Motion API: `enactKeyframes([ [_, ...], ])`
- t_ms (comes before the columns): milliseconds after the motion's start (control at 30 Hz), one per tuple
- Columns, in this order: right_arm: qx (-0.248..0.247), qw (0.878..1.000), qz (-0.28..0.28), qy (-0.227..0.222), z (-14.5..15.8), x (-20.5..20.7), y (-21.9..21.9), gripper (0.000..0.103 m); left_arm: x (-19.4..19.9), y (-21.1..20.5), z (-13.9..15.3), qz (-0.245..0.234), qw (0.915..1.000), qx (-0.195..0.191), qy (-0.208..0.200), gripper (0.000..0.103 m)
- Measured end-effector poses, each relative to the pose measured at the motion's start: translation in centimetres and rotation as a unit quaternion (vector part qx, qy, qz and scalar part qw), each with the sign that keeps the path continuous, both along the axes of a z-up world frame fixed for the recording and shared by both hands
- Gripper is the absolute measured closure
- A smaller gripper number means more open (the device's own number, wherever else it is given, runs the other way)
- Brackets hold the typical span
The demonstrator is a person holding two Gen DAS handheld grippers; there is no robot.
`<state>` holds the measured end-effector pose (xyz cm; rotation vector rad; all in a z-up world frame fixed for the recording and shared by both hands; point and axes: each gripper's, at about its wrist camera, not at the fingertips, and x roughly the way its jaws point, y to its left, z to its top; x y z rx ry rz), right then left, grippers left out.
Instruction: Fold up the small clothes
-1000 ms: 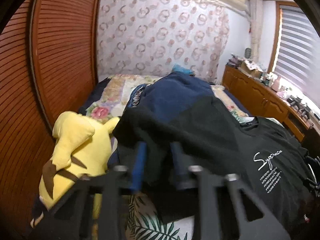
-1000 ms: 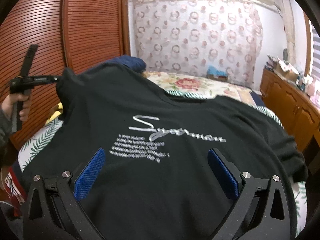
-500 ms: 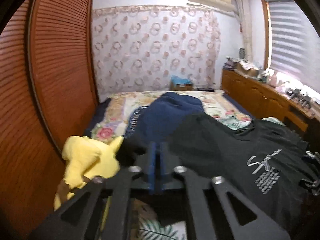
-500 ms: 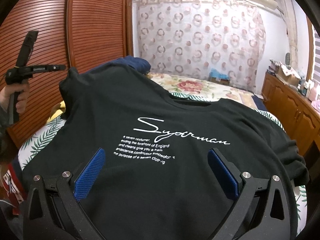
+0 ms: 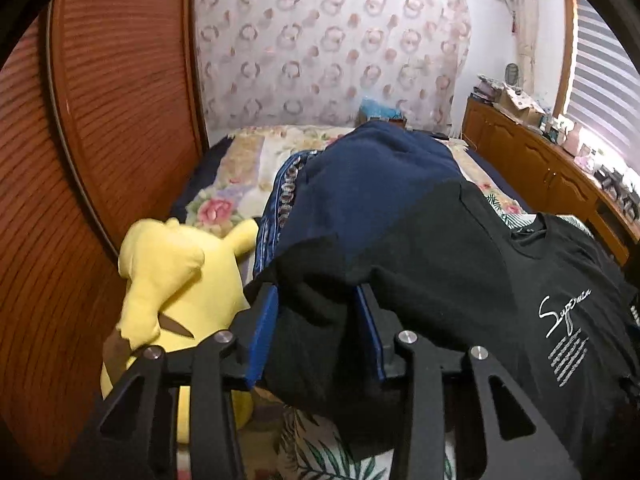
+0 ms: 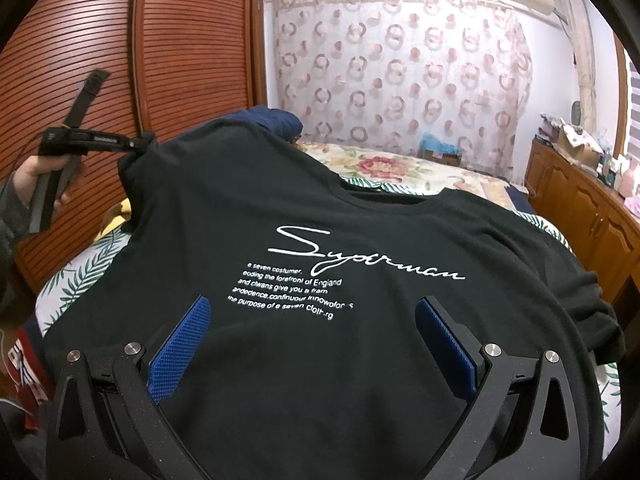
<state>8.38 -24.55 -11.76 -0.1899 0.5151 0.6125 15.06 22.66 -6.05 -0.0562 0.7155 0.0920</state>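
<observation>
Black T-shirt (image 6: pixel 320 240) spread on the floral bed (image 6: pixel 400 168), one sleeve lifted.
Left gripper (image 5: pixel 316 332) has its jaws partly apart around that bunched sleeve, beside a yellow plush (image 5: pixel 176 276); right gripper (image 6: pixel 316 340) hovers over the shirt's chest, jaws wide apart, holding nothing.

Both wrist cams low, sharing black tee (image 6: pixel 304 208).
</observation>
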Motion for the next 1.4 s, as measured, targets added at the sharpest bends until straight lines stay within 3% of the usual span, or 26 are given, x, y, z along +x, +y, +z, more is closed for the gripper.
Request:
enactKeyframes([
  [33, 0.001, 1.000, -0.001, 0.000, 0.0, 0.0, 0.0, 0.000, 0.1, -0.3, -0.1, -0.006, 1.0000, 0.005, 0.003, 0.078],
  [133, 0.004, 1.000, -0.003, 0.003, -0.2, 0.1, -0.1, 0.000, 0.1, -0.6, -0.2, -0.019, 0.9997, 0.005, 0.013, 0.098],
  [333, 0.006, 1.000, -0.003, 0.003, -0.4, 0.1, -0.3, 0.000, -2.7, -2.5, 3.1, -0.014, 0.9979, 0.030, -0.055, 0.103],
  [467, 0.010, 1.000, -0.003, 0.006, -0.5, 0.4, -0.6, 0.000, -4.2, -5.0, 6.2, -0.036, 0.9942, 0.049, -0.089, 0.103],
  [567, 0.012, 1.000, -0.004, 0.007, -0.4, 0.4, -0.7, 0.000, -4.7, -6.9, 8.2, -0.042, 0.9895, 0.087, -0.107, 0.103],
  [767, 0.014, 1.000, -0.005, 0.010, -0.4, 0.5, -0.8, 0.000, -4.7, -9.0, 10.2, -0.083, 0.9881, 0.062, -0.114, 0.103],
  [900, 0.018, 1.000, -0.006, 0.013, -0.3, 0.6, -0.9, 0.000, -3.6, -12.7, 11.1, -0.121, 0.9852, 0.054, -0.108, 0.103],
  [967, 0.018, 1.000, -0.007, 0.012, -0.4, 0.6, -1.0, 0.000, -2.9, -14.9, 11.3, -0.148, 0.9832, 0.042, -0.099, 0.100],
  [1033, 0.018, 1.000, -0.011, 0.008, -0.2, 0.6, -1.2, 0.000, -2.6, -17.0, 11.5, -0.174, 0.9792, 0.040, -0.095, 0.087],
  [1133, 0.022, 1.000, -0.021, 0.005, 0.2, 0.6, -2.1, 0.000, -2.6, -18.5, 11.7, -0.193, 0.9756, 0.045, -0.093, 0.078],
  [1300, 0.026, 0.999, -0.029, 0.001, 1.0, 1.1, -3.7, 0.000, -3.6, -17.5, 10.5, -0.183, 0.9783, 0.052, -0.081, 0.069],
  [1400, 0.034, 0.999, -0.024, 0.007, 1.5, 1.7, -4.4, 0.009, -4.5, -15.7, 8.5, -0.164, 0.9832, 0.041, -0.068, 0.066],
])
